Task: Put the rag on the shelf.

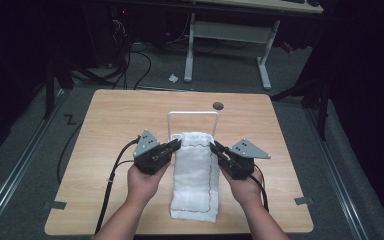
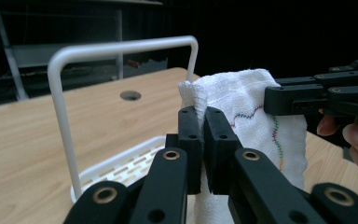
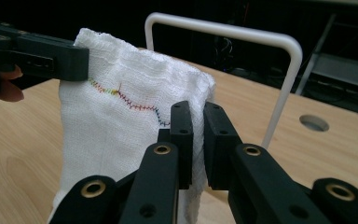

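A white cloth (image 1: 195, 175) with a coloured stitched line lies lengthwise on the wooden table (image 1: 115, 125), its far end lifted off the surface. My left gripper (image 1: 176, 144) is shut on the cloth's far left corner, and my right gripper (image 1: 214, 146) is shut on the far right corner. In the left gripper view the jaws (image 2: 203, 114) pinch the cloth (image 2: 247, 98) edge, with the right gripper (image 2: 298, 95) beyond. The right gripper view has its jaws (image 3: 198, 109) closed on the cloth (image 3: 116, 126) edge. A white rack (image 1: 192, 114) with a raised bar stands just behind the lifted end.
A round hole (image 1: 218, 105) lies in the table behind the rack. The rack's slotted base (image 2: 121, 165) rests under the cloth's far end. Beyond the table's far edge stand a white desk frame (image 1: 227, 37) and floor cables (image 1: 130, 65).
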